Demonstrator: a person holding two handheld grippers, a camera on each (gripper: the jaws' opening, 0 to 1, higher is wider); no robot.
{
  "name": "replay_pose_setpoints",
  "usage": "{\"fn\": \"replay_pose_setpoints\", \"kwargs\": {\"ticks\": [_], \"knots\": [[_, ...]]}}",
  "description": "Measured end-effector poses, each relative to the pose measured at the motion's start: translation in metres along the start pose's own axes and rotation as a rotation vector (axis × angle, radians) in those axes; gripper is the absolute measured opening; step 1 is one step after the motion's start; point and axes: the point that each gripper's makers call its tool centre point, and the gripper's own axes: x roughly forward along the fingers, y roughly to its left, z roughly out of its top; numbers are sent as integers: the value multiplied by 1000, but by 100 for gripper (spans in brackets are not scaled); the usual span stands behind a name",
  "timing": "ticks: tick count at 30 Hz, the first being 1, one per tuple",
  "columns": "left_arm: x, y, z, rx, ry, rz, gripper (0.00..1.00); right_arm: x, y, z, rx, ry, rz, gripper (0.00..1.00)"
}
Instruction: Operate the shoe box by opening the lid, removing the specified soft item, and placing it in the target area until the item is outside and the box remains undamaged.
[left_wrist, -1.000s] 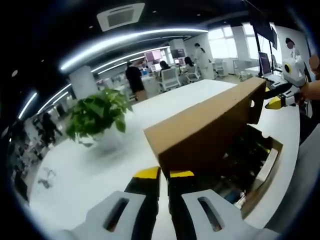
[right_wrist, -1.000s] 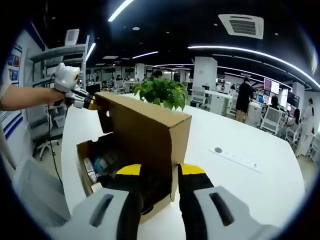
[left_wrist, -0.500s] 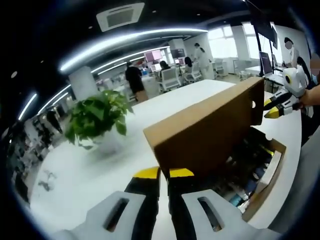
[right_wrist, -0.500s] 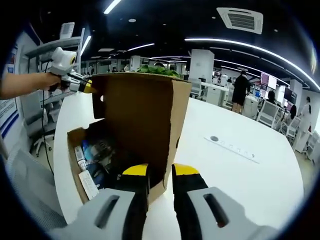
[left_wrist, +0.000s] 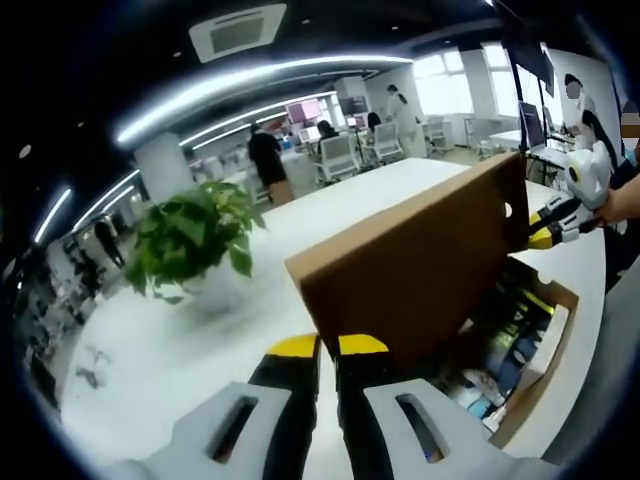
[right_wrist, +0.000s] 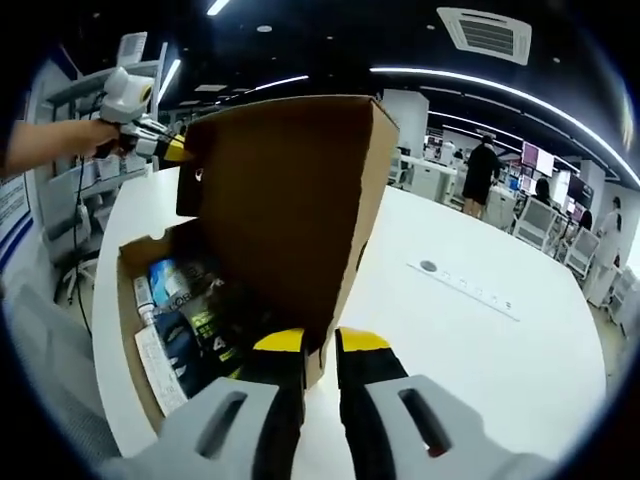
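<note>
Shoe box (right_wrist: 150, 330) sits near one edge of the white worktop (right_wrist: 480, 340), its brown lid (right_wrist: 290, 200) raised steeply on its hinge and blocking much of the room behind it. Inside the box lie several packets (right_wrist: 195, 325) in blue, black and white; they overlap, their print is too small to read, and which of them is the soft item cannot be told. From the left gripper view the lid (left_wrist: 410, 265) hides most of the interior, leaving a strip of contents beside the box wall (left_wrist: 545, 340).

Right tongs (right_wrist: 320, 345) are clenched on the lid's near corner, the cardboard edge running down between the yellow tips. Left tongs (left_wrist: 327, 350) are likewise clenched on the opposite corner, tips almost touching. Each tool reaches in from an end of the box, held by a hand (right_wrist: 60, 145) at arm's length.

A potted plant (left_wrist: 190, 240) stands on the worktop behind the lid. A small round disc (right_wrist: 428, 266) lies farther out on the surface. Beyond are office desks, chairs and standing people (right_wrist: 482, 180).
</note>
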Motion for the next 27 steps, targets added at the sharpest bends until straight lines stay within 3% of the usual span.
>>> {"fn": "replay_pose_setpoints", "kwargs": {"ticks": [27], "knots": [[34,15,4,-30,9,-17,2,15,-10,-5,56,17,-11,2]]}}
